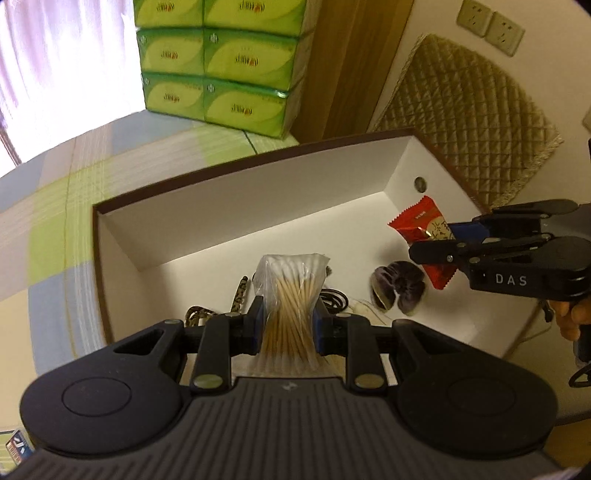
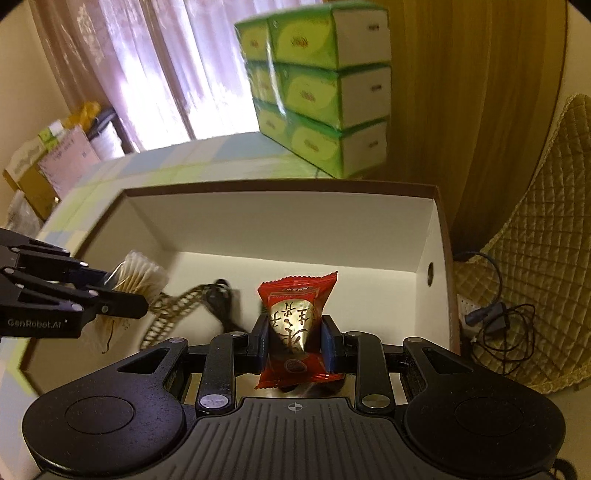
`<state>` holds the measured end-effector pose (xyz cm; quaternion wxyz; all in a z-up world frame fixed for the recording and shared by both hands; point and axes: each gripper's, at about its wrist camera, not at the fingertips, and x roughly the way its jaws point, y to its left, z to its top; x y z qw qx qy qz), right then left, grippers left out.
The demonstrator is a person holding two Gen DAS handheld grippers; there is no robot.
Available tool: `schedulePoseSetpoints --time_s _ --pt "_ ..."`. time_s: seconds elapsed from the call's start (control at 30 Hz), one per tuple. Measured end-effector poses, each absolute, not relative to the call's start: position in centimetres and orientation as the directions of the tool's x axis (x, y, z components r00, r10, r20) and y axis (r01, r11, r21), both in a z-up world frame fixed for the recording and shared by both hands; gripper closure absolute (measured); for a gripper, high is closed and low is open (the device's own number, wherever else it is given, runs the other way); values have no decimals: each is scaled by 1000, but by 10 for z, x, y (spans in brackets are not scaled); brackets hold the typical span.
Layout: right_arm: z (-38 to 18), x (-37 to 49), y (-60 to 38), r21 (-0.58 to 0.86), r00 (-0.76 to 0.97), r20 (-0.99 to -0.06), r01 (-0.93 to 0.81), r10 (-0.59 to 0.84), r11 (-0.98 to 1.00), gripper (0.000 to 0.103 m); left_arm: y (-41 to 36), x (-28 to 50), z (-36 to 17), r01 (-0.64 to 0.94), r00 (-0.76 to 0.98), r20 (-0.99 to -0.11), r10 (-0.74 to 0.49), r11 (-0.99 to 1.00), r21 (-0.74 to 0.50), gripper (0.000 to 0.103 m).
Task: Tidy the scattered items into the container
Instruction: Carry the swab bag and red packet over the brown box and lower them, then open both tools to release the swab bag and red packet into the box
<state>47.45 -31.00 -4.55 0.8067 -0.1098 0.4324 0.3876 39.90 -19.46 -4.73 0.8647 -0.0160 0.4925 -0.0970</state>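
A white box with a brown rim (image 1: 255,158) (image 2: 280,186) stands open on the checked tablecloth. My left gripper (image 1: 288,325) is shut on a clear bag of cotton swabs (image 1: 291,291) (image 2: 142,277), held over the box's near side. My right gripper (image 2: 294,338) (image 1: 443,236) is shut on a red snack packet (image 2: 297,332) (image 1: 419,219), held over the box's right part. Inside the box lie a patterned strap (image 1: 238,297) (image 2: 173,306), a black cable (image 1: 334,297) (image 2: 221,306) and a dark purple hair clip (image 1: 397,288).
A stack of green tissue boxes (image 1: 218,62) (image 2: 317,85) stands behind the box. A quilted gold cushion (image 1: 469,122) (image 2: 543,266) lies to the right, with a black cable and plug (image 2: 498,325) beside the box. Wall sockets (image 1: 489,24) are above. Curtains (image 2: 147,70) hang at the back.
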Motion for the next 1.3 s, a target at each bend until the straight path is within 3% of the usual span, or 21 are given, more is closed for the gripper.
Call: schedulePoseSetpoints --time_s 0.77,0.9,0.93,0.97,1.0,1.03,1.3 --pt "-60 514 -281 83 335 -821 -732 463 676 72 -204 439 -90 70 446 -884 -142 990 -124 81" --pt "-59 513 -277 52 355 -812 -748 464 661 72 -202 438 -90 68 459 -877 -140 990 -122 62" --pt "-59 512 -276 50 355 -809 -753 468 656 64 -202 438 -89 69 461 -877 -136 991 -117 60" --pt "-58 510 -276 49 353 -807 -759 474 649 32 -202 437 -88 71 464 -876 -133 991 -113 58" --pt "-58 508 -276 36 366 -803 -759 471 650 16 -201 437 -87 72 467 -875 -129 992 -108 57" --pt "-55 503 -277 12 399 -783 -758 477 652 8 -201 436 -86 71 470 -873 -126 992 -105 53" --pt "-44 485 -285 15 390 -767 -783 509 622 8 -193 423 -72 59 498 -858 -125 992 -110 37"
